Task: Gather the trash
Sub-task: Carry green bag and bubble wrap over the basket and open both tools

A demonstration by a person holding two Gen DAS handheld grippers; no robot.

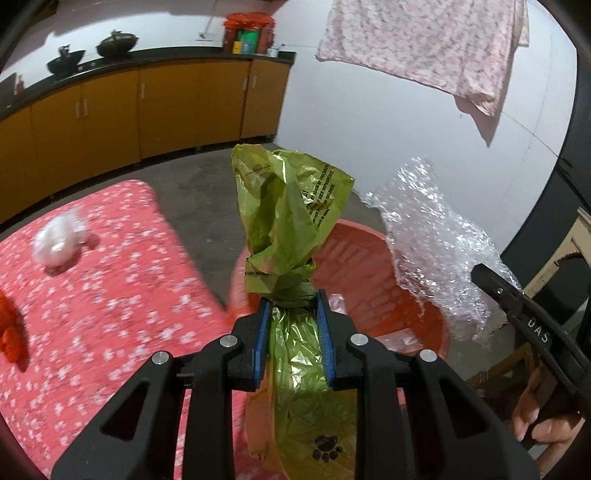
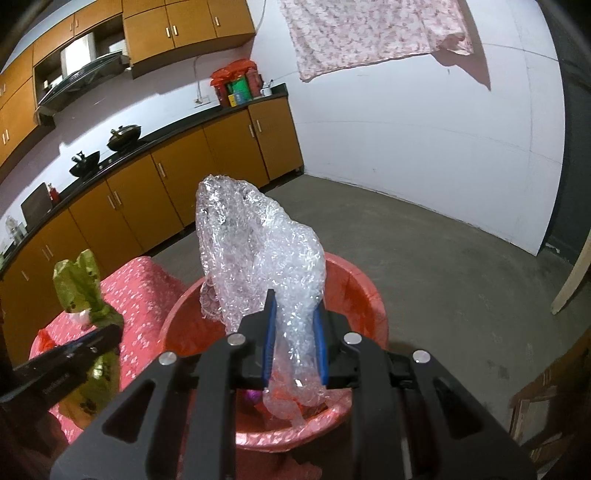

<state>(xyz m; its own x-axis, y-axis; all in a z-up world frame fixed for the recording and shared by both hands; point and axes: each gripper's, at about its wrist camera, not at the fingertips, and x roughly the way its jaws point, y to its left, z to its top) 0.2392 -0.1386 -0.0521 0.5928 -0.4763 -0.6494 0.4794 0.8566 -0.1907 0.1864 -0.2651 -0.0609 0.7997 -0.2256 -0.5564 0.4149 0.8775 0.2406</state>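
From the left wrist, the left gripper [image 1: 293, 306] has its blue-padded jaws pinching a crumpled green plastic bag [image 1: 291, 225], which stands up beyond the jaws and trails back beneath them. Left of the jaws lies a table under a pink flowered cloth [image 1: 110, 288], with a wad of white plastic [image 1: 59, 240] on it, well apart. Just beyond the jaws is a red basin [image 1: 373, 280]; to their right hangs a sheet of bubble wrap [image 1: 432, 236].

From the right wrist, the right gripper [image 2: 295, 314] has its jaws pinching that bubble wrap [image 2: 255, 251] directly over the red basin [image 2: 362, 291], which sits on the grey concrete floor [image 2: 443, 266]. Only here do the upper cabinets [image 2: 177, 29] and range hood [image 2: 81, 77] show, far left of the jaws. A flowered cloth [image 2: 369, 33] hangs against the white wall.
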